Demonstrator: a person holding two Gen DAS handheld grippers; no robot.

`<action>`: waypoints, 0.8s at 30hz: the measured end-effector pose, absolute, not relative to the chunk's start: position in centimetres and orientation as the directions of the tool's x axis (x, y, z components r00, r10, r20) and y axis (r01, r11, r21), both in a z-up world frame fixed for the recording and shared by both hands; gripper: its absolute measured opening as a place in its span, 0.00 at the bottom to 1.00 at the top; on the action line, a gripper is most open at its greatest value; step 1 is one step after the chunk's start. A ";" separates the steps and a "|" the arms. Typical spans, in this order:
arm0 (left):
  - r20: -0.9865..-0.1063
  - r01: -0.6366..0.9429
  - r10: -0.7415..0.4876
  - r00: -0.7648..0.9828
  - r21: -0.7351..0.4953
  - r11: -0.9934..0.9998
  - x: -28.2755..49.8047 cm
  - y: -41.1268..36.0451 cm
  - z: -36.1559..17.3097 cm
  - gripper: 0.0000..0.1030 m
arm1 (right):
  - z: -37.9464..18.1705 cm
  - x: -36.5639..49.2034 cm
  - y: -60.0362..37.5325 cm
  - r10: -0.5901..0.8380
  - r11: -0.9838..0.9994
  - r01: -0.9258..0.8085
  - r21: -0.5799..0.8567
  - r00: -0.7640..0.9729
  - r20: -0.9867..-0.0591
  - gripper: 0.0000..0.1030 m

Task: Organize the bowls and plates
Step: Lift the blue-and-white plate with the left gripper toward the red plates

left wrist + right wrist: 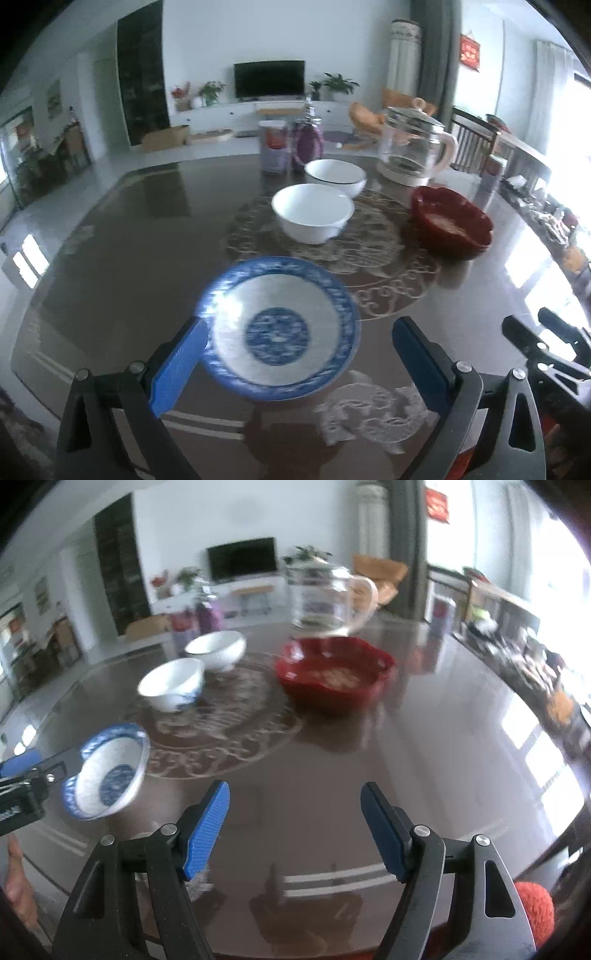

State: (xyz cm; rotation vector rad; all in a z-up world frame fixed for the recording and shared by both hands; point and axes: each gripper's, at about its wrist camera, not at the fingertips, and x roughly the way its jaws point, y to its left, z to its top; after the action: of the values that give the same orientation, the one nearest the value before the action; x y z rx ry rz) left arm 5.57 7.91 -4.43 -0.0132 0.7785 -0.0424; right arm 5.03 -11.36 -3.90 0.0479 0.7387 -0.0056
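Observation:
A blue-and-white patterned plate (pixel 279 328) lies between the fingers of my left gripper (pixel 299 345), which is open; its left pad (pixel 181 363) is close to the plate's rim. In the right wrist view the plate (pixel 107 771) looks tilted and off the table beside the left gripper's finger (pixel 55 762); I cannot tell whether it is held. Two white bowls (pixel 312 214) (pixel 336 176) stand further back, and a red scalloped bowl (pixel 450 221) stands to their right. My right gripper (pixel 295 827) is open and empty over the table's near part.
A glass kettle (pixel 413 147) stands behind the red bowl. A purple bottle (pixel 308 142) and a cup (pixel 274 146) stand behind the white bowls. The dark glossy table (pixel 424 738) has a chair (pixel 472 140) and a cluttered counter to its right.

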 end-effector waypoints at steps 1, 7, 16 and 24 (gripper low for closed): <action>-0.702 0.029 -0.037 0.712 -0.024 0.999 5.4 8.4 -4.4 0.97 | -3.6 4.9 -10.6 0.019 0.999 0.007 0.036 0.747 -0.665 0.74; -0.711 -0.001 -0.002 0.703 -0.004 1.000 5.9 9.7 -4.8 0.96 | -3.1 4.6 -8.0 0.028 0.999 -0.044 -0.009 0.768 -0.640 0.74; -0.744 -0.035 0.011 0.668 -0.017 0.999 7.5 12.6 -6.6 0.96 | -4.7 5.0 -6.8 0.080 0.996 -0.089 0.020 0.747 -0.660 0.74; -0.787 -0.105 -0.097 0.609 -0.201 0.974 9.2 19.2 -8.5 0.96 | -5.7 7.0 -5.1 0.205 0.978 -0.182 0.105 0.712 -0.671 0.74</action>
State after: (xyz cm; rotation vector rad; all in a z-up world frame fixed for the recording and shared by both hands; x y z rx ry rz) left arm 9.21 19.17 -8.50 -0.2366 0.9179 0.0049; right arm 7.04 -5.15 -5.71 0.0320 0.7476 0.2149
